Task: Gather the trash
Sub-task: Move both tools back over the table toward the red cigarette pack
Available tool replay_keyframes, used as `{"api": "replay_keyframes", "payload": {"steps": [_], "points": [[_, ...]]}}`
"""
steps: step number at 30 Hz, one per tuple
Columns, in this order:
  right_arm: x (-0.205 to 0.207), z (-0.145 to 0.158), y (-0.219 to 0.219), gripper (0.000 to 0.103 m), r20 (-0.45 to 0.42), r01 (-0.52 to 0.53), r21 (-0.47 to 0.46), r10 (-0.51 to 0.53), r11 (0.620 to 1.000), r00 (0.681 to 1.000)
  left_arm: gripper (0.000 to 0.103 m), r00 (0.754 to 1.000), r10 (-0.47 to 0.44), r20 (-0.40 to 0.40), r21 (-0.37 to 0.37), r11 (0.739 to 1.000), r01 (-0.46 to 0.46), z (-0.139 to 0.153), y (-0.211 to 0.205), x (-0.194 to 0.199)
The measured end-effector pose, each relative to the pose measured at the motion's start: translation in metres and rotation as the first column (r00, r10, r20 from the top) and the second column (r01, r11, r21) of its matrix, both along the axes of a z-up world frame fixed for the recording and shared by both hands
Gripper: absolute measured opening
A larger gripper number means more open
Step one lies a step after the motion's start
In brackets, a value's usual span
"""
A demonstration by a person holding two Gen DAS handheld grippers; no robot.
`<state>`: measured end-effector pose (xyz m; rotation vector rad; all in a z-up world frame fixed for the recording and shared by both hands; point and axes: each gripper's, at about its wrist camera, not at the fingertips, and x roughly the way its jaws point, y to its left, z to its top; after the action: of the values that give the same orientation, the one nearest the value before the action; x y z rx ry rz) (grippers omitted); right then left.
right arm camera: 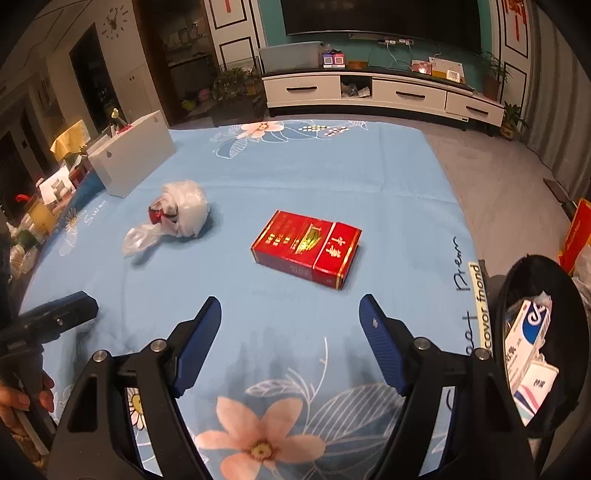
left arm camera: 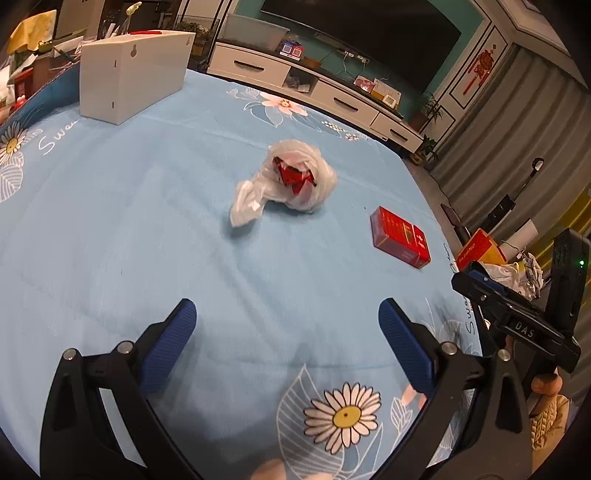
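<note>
the middle of the blue bed cover [right arm camera: 295,177] is mostly bare. a crumpled plastic bag [right arm camera: 181,214] and a red box [right arm camera: 306,247] lie apart, with room between them. a white box [right arm camera: 133,155] blocks the far left edge. a black bin [right arm camera: 532,332] stands off the right edge.

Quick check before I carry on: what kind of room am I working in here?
Most likely a home living room: a large dark TV hangs above a low white media cabinet, with potted plants alongside. The work surface is a table under a blue floral cloth.
</note>
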<state>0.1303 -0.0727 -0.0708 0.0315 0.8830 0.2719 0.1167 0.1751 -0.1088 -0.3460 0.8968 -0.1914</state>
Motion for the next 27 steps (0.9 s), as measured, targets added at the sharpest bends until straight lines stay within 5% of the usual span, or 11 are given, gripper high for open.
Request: {"api": "replay_keyframes", "payload": {"steps": [15,27], "points": [[0.025,-0.008,0.008,0.076,0.012,-0.048,-0.075,0.049,0.996,0.999,0.099,1.0,-0.005,0.026,0.055,0.998,0.004,0.007,-0.001,0.022],[0.056,-0.016,0.012,0.089,0.05,-0.128,-0.116,0.135,0.985,0.99,0.099,0.997,0.013,0.074,0.105,0.994,-0.02,0.012,0.0,0.056]]}}
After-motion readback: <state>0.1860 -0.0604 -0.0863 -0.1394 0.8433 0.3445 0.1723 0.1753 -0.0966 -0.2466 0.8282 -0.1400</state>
